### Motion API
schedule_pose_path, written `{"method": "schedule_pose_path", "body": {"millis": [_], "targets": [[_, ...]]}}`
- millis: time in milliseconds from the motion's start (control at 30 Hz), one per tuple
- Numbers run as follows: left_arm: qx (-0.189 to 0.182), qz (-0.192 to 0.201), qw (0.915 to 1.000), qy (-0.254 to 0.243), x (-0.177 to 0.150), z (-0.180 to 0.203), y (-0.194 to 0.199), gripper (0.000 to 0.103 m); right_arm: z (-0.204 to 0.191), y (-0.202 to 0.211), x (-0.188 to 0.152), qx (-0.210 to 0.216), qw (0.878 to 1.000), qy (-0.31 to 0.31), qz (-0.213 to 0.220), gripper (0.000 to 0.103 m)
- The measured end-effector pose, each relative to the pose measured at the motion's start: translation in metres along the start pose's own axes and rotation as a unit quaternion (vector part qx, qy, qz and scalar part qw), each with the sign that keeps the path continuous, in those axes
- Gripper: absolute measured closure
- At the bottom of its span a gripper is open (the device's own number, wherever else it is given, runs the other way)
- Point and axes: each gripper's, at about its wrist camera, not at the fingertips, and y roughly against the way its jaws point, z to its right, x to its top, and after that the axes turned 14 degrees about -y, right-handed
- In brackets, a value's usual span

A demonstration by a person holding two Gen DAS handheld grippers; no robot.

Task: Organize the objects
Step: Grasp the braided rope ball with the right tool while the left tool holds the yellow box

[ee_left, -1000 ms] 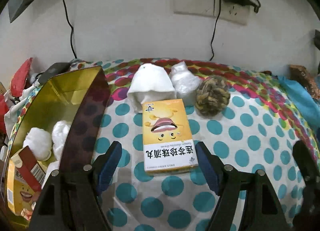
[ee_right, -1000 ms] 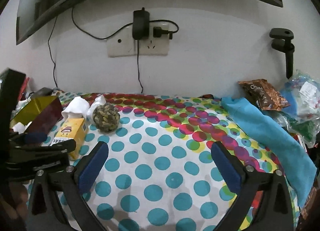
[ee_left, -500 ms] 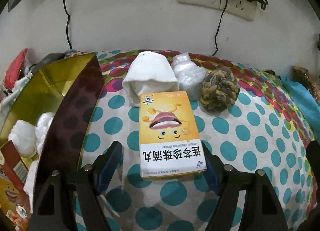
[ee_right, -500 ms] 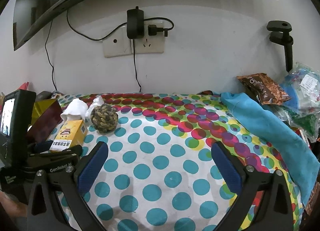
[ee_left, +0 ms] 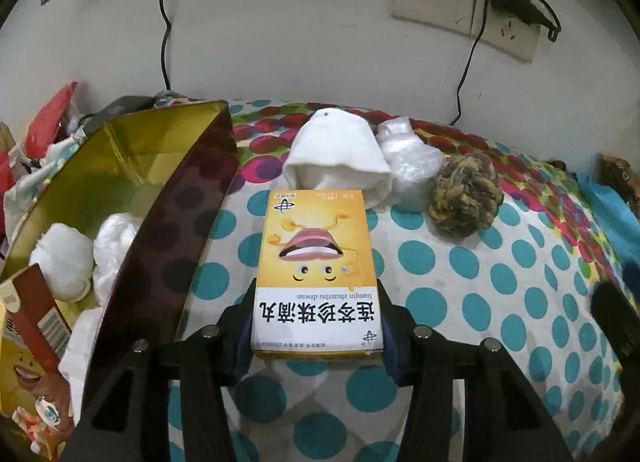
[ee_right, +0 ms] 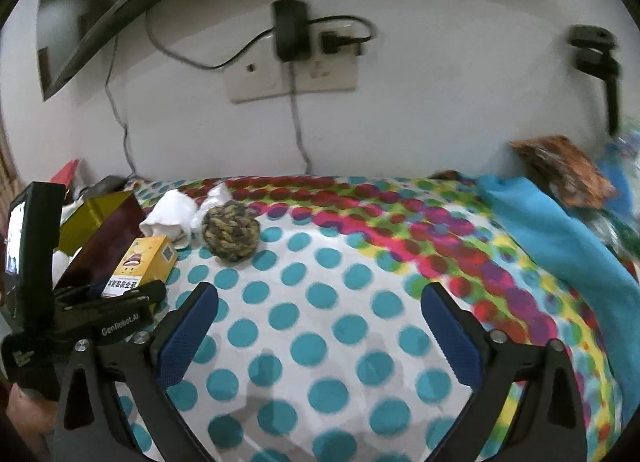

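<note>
Step in hand: we judge this the pick-up of the yellow box [ee_left: 316,262], one item in a sort into the tin [ee_left: 132,166].
Left gripper [ee_left: 316,336]: we see its jaws closed against the two long sides of the yellow box at its near end, gripping it; whether the box has left the cloth, we cannot tell.
Right gripper [ee_right: 320,326]: jaws spread wide with nothing between them, hovering over the dotted cloth [ee_right: 320,302], well apart from the items.
Yellow box, place: on the dotted cloth just beside the tin's dark outer wall, far end touching the white cloth bundle [ee_left: 338,154].
Yellow box, make: flat rectangular carton, smooth printed card, cartoon face and a white band of Chinese lettering.
Tin: open container, shiny gold inside, dark dotted outside; we count white wads [ee_left: 64,262] and a second printed carton [ee_left: 28,326] inside.
Rope ball [ee_left: 464,198]: knotted cord, rough, round, olive and yellow; near the box.
Plastic wad [ee_left: 412,166]: crinkled, translucent white, between bundle and ball.
Next move, our judgement: lift straight, carry left over the tin wall, release inside; firm hold needed, as smooth card may slip.
</note>
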Motion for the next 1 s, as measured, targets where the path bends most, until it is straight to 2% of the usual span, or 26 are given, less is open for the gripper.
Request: {"method": "schedule_pose_path", "body": {"millis": [133, 200, 400, 500, 567, 667, 833, 1000], "targets": [[0.006, 0.002, 1.0000, -0.002, -0.001, 0.000, 0.002, 0.052, -0.026, -0.035, 0.008, 0.011, 0.996, 0.075, -0.041, 0.013], [0.004, 0.002, 1.0000, 0.008, -0.001, -0.002, 0.000, 0.052, -0.037, -0.052, 0.010, 0.021, 0.993, 0.093, -0.065, 0.024], [-0.002, -0.002, 0.9998, 0.022, -0.003, -0.007, -0.003, 0.052, -0.062, -0.089, 0.020, 0.021, 0.988, 0.121, -0.095, 0.025], [-0.002, -0.002, 0.9997, 0.023, -0.003, -0.008, -0.003, 0.052, -0.071, -0.104, 0.024, 0.035, 0.986, 0.118, -0.113, 0.025], [-0.002, -0.002, 0.9997, 0.023, -0.003, -0.008, -0.002, 0.052, -0.078, -0.109, 0.024, 0.029, 0.985, 0.128, -0.109, 0.026], [0.001, -0.003, 0.9997, 0.023, -0.003, -0.007, -0.002, 0.052, -0.090, -0.115, 0.024, 0.028, 0.984, 0.142, -0.105, 0.052], [0.001, -0.003, 0.9997, 0.023, -0.003, -0.007, -0.002, 0.052, -0.092, -0.111, 0.023, 0.029, 0.987, 0.121, -0.103, 0.053], [0.002, -0.004, 0.9997, 0.024, -0.003, -0.007, -0.002, 0.052, -0.068, -0.087, 0.019, 0.013, 0.992, 0.091, -0.090, 0.053]]}}
